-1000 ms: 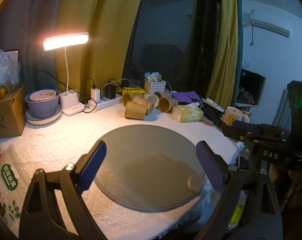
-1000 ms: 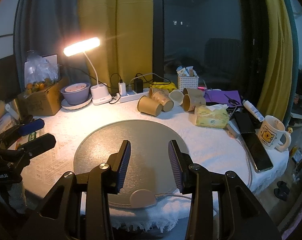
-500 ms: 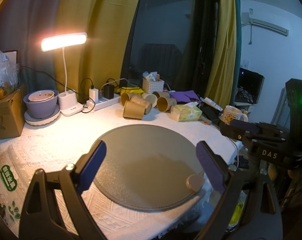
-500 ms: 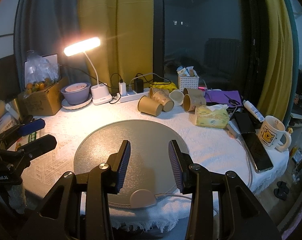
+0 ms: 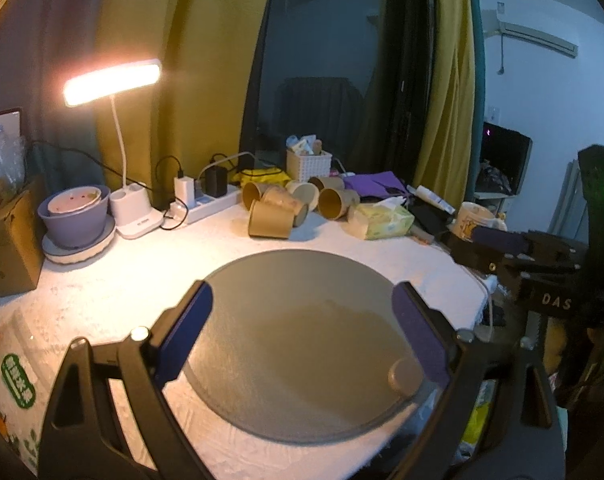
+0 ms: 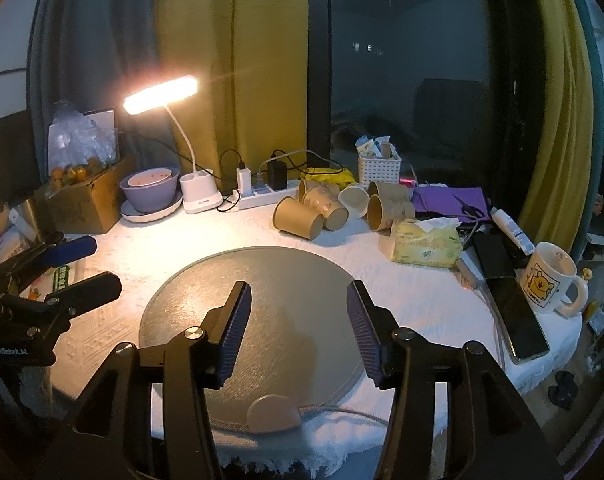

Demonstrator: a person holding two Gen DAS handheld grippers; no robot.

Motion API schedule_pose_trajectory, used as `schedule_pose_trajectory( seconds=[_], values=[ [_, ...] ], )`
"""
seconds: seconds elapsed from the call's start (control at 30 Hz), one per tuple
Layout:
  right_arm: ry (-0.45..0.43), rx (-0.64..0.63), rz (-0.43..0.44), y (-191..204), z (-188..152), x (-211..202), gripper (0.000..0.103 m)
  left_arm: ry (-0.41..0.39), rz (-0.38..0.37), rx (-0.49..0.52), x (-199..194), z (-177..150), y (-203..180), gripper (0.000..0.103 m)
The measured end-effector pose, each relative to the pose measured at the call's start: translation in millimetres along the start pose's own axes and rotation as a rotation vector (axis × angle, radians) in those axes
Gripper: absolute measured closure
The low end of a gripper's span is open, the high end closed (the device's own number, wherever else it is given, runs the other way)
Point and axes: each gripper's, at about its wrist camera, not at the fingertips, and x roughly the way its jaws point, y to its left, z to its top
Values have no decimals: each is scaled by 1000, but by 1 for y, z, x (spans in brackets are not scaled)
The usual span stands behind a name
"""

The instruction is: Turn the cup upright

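Left gripper [image 5: 302, 332], seen along its own fingers: jaws spread wide, nothing between them, both blue pads above the round grey mat [image 5: 297, 280]. Its base is cut off by the lower frame edge. The same tool appears at the left margin of the right wrist view [image 6: 87, 264], side-on, fingers apart, its handle end lost in shadow.

Right gripper [image 6: 297, 326]: jaws parted to a narrower gap, empty, also over the mat [image 6: 261, 276]. In the left wrist view only its dark body and one blue pad show at the right margin, so its opening cannot be judged there.

The paper cups [image 6: 302, 216] lie on their sides in a loose cluster well ahead of both grippers, beyond the far rim of the mat, on the white tablecloth [image 6: 422, 300]. The nearest cup [image 5: 270, 220] lies with its mouth turned away from the left gripper; the rear cups overlap one another and their exact count is hard to make out. A tissue pack [image 6: 426, 240] sits just to the right of the cluster, a power strip [image 6: 261, 196] just to its left.

A lit desk lamp [image 6: 161, 92] stands ahead and to the left; its glare washes out the cloth beneath. A pale disc with a cable [image 6: 273, 414] rests on the mat's near rim, partly behind the right gripper's fingers.
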Motion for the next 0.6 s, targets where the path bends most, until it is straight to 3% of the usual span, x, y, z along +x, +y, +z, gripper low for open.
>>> schedule_pose_trajectory(
  seconds=[0.6],
  values=[
    [-3, 10, 4, -58, 46, 55, 51, 65, 16, 15, 85, 57, 3, 11]
  ],
)
